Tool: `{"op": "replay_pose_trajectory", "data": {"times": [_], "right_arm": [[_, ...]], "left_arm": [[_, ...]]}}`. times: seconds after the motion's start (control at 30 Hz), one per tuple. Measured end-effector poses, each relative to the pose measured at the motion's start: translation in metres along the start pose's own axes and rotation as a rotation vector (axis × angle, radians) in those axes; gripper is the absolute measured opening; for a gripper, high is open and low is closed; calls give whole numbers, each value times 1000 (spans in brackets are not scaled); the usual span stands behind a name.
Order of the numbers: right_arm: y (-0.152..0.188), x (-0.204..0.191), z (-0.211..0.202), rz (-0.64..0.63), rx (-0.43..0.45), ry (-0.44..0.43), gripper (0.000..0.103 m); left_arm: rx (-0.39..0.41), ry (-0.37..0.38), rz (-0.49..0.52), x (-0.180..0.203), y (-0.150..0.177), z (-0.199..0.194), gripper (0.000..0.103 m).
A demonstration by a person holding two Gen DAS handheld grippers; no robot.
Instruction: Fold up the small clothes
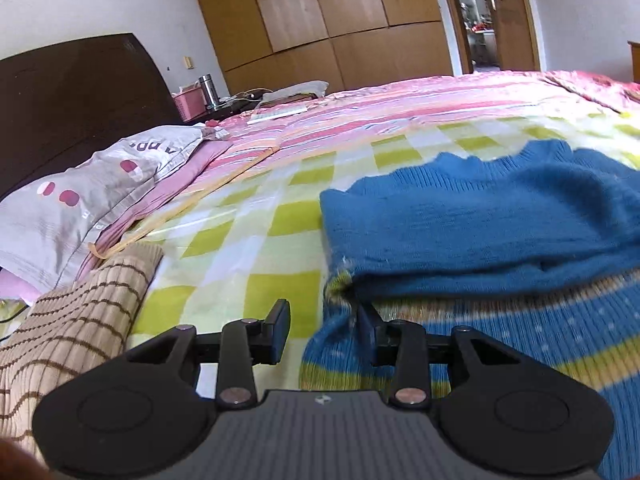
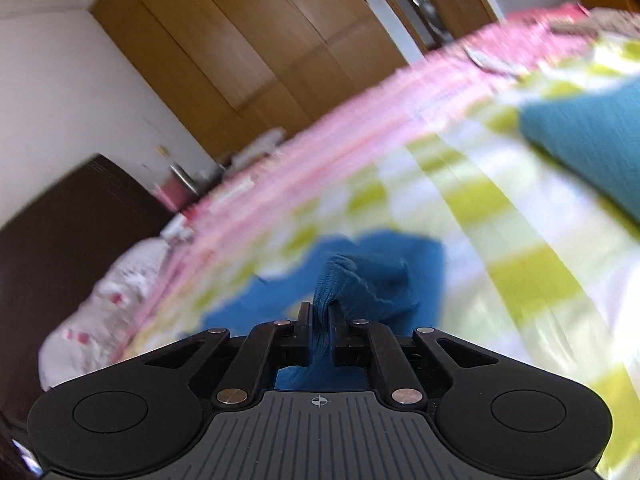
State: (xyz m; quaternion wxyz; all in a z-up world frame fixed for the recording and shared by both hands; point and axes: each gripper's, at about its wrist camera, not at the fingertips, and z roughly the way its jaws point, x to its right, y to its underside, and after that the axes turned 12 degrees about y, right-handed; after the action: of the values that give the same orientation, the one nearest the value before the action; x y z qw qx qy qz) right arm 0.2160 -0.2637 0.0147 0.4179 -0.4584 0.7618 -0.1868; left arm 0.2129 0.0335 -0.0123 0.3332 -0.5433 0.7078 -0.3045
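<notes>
Folding is under way, unfinished: the right gripper [image 2: 319, 320] is clamped on the blue sweater [image 2: 360, 276], while the left gripper [image 1: 324, 320], part open, straddles its striped edge [image 1: 340, 292] without a confirmed grip.

Right wrist view smeared by blur: bed cover [image 2: 500, 216], pillow [image 2: 120, 304], wardrobe [image 2: 248, 48]. Left gripper's [image 1: 324, 320] right finger hidden under sweater [image 1: 480, 216]; sweater cut off at right edge.

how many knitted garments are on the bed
3: a blue sweater with its striped hem nearest the left gripper, a beige striped knit at left, a teal knit far right. Others may be hidden.
</notes>
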Motion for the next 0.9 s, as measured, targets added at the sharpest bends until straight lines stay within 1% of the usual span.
{"op": "replay_pose_trajectory", "data": {"times": [0.07, 0.17, 0.23, 0.27, 0.3, 0.37, 0.4, 0.47, 0.57, 0.63, 0.67, 0.73, 0.8, 0.9], "right_arm": [[1, 6, 0, 40, -13, -4, 8], [-2, 10, 3, 48, -28, 42, 8], [-4, 8, 2, 22, -27, 56, 8], [-5, 6, 2, -2, -25, 82, 9], [-5, 5, 3, -26, -37, 111, 12], [-1, 5, 7, -48, -63, 167, 12], [1, 5, 6, -67, -61, 177, 12], [2, 4, -3, -101, -24, 215, 13], [-2, -3, -25, -156, 76, 256, 14], [-4, -15, -33, -216, 118, 241, 14], [-3, -23, -33, -253, 120, 214, 14], [-3, -38, -25, -314, 106, 171, 15], [0, -49, -10, -360, 86, 156, 15], [0, -55, 15, -375, 35, 130, 15]], "left_arm": [[1, 1, 11, 1, 0, -3, 43], [19, -5, 15, -1, -5, -8, 43], [39, -9, 10, -4, -10, -9, 43], [48, -9, 3, -6, -12, -10, 43], [54, -5, -7, -7, -15, -10, 43], [63, 1, -16, -7, -18, -10, 43], [69, 3, -16, -7, -19, -10, 43], [84, 9, -14, -6, -21, -10, 43], [103, 21, -34, -8, -26, -12, 43], [113, 30, -57, -11, -27, -18, 43], [120, 33, -64, -12, -28, -21, 43], [128, 32, -70, -14, -28, -26, 43], [136, 39, -88, -16, -29, -30, 43], [151, 65, -67, -9, -36, -26, 43]]}}
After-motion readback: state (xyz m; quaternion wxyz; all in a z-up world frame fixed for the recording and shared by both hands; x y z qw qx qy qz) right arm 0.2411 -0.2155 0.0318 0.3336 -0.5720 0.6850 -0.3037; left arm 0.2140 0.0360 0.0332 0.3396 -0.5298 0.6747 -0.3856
